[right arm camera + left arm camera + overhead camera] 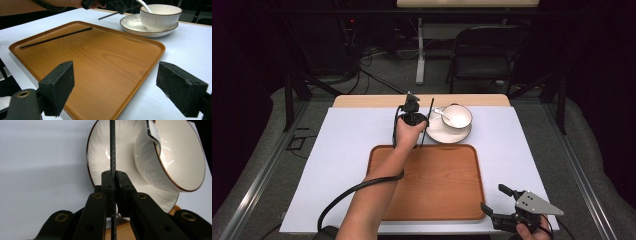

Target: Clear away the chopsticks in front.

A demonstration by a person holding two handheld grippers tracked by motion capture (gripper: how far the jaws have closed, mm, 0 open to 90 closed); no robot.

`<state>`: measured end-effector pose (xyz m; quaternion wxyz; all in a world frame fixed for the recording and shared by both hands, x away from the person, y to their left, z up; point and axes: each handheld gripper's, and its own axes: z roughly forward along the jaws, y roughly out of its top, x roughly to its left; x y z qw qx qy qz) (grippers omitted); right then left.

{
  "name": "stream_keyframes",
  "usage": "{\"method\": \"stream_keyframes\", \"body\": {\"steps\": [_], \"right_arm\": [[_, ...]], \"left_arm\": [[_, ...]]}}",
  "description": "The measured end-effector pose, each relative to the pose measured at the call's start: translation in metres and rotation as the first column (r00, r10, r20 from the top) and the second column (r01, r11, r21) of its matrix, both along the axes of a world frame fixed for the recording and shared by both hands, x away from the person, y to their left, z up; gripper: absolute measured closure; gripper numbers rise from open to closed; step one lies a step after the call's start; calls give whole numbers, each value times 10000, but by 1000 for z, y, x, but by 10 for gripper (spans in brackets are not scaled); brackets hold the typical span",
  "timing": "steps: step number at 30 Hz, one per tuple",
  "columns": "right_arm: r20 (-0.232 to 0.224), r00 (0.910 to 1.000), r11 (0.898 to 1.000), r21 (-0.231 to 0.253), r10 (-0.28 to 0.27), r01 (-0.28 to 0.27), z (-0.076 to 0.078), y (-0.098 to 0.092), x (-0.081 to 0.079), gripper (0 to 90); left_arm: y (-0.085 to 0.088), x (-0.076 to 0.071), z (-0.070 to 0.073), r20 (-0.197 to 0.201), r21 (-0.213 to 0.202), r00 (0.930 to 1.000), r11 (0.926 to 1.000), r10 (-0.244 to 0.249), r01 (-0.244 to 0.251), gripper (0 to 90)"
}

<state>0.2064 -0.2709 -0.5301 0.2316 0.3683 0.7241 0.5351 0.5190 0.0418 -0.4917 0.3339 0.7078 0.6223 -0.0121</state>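
Observation:
My left gripper (113, 180) is shut on a thin black chopstick (112, 145), which runs straight up between its pads. In the high view the left gripper (422, 121) holds this chopstick (427, 125) just left of a white plate (443, 134), beyond the tray's far edge. A white bowl (458, 116) with a spoon (440, 112) in it stands on the plate. A second black chopstick (56, 37) lies on the wooden tray (107, 62) along its left side. My right gripper (495, 198) stands open at the tray's near right corner, its jaws (120, 85) holding nothing.
The tray (437, 190) lies on a white sheet (347, 150) that covers the table. A dark chair (482, 50) and a table leg (420, 55) stand on the floor beyond the table. A cable (357, 190) trails from the left gripper along the forearm.

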Motion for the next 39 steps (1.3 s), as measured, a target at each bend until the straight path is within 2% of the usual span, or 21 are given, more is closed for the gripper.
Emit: {"method": "stream_keyframes", "body": {"steps": [6, 15, 28, 34, 39], "right_arm": [[-44, 10000, 10000, 7, -13, 13, 0, 0, 0, 145], [-96, 10000, 10000, 2, -25, 25, 0, 1, 1, 146], [-135, 9999, 10000, -4, -51, 51, 0, 2, 1, 145], [-119, 9999, 10000, -46, -53, 52, 0, 2, 1, 145], [-114, 9999, 10000, -58, -53, 52, 0, 2, 1, 145]], "left_arm": [[22, -14, 25, 405, -17, 9992, 10000, -42, 43, 857], [57, -38, 48, 547, -101, 9985, 9999, -26, 31, 857], [101, -87, 62, 806, -212, 9962, 9992, -325, 343, 858], [112, -112, 63, 882, -235, 9952, 9987, -433, 455, 857], [120, -130, 57, 816, -309, 9956, 9984, -452, 479, 858]]}}
